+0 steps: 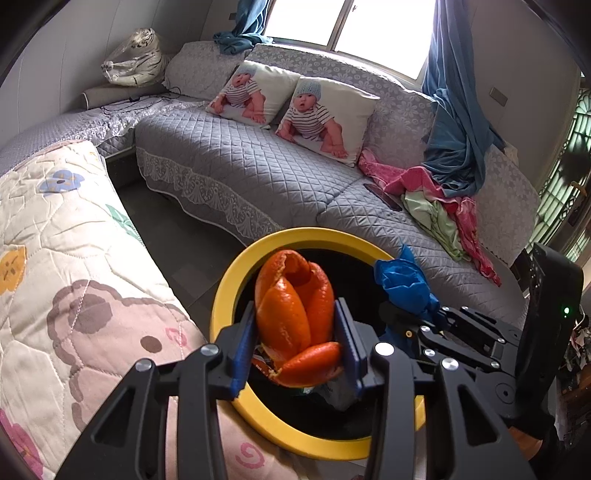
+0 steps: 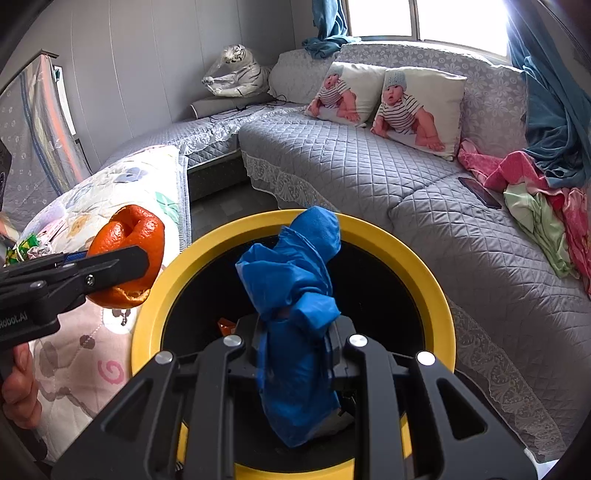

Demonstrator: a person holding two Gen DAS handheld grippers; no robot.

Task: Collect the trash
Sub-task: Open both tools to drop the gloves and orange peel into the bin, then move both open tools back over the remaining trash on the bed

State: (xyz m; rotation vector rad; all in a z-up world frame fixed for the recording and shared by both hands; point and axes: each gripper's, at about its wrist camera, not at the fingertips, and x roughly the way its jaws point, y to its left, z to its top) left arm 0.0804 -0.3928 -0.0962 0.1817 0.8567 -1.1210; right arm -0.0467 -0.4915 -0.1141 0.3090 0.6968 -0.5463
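The left hand-held gripper (image 1: 295, 343) pinches an orange peel (image 1: 295, 317) over the bin (image 1: 221, 295), while at 3 o'clock the right hand-held gripper (image 2: 295, 354) clamps a blue bag (image 2: 295, 280).

A grey quilted sofa (image 1: 236, 158) carries two baby-print cushions (image 1: 328, 118), a plush tiger (image 1: 136, 59) and crumpled pink cloth (image 1: 413, 181)

Bright daylight from blown-out window (image 1: 347, 22) — fisheye-warped, vignetted edges.
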